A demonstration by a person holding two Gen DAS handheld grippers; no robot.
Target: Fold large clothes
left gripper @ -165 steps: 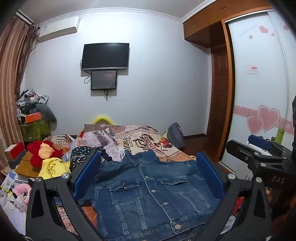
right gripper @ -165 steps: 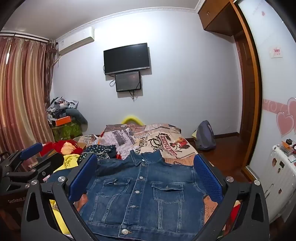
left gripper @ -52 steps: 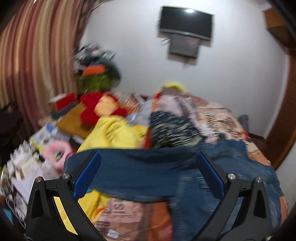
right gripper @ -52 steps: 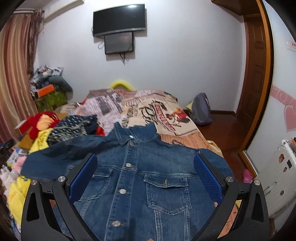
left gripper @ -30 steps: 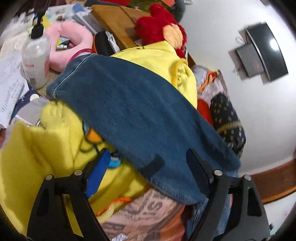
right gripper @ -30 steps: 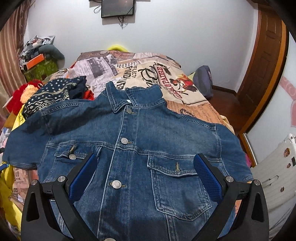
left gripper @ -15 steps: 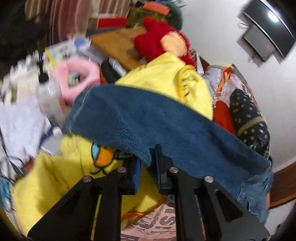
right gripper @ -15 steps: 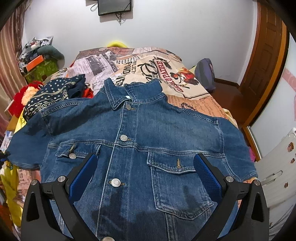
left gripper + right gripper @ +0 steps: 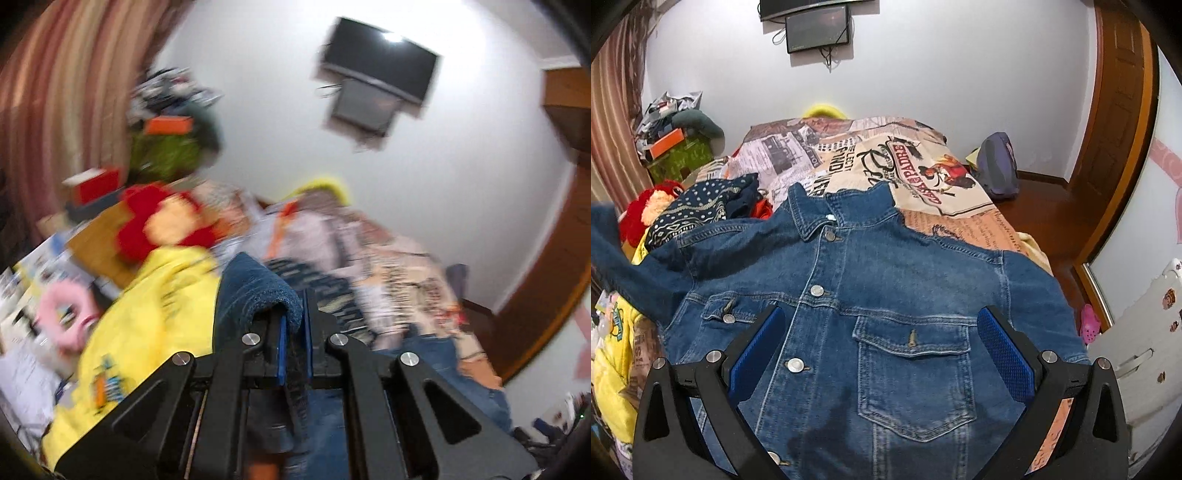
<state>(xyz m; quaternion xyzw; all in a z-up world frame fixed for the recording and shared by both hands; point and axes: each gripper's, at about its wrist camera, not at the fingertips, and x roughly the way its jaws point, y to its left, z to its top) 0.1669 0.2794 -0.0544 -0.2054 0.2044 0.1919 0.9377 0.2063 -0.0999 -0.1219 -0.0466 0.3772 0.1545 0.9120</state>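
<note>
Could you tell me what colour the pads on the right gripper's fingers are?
Blue, textured pads on black fingers, clearest in the right wrist view, open above the denim jacket.

Wall TV [image 9: 812, 7] far centre; purple backpack [image 9: 997, 171] far right on floor; yellow garment [image 9: 147, 314], red plush [image 9: 147, 221] left.

Blue denim jacket [image 9: 871, 295] front-up, buttoned, spread flat on the bed, one sleeve [image 9: 255, 291] lifted.

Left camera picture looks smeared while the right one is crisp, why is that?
Left wrist view: motion blur streaks the TV and yellow garment; only the left gripper, shut on the denim sleeve, stays sharp. Right wrist view: the jacket is in focus, with fisheye bending the door frame.
</note>
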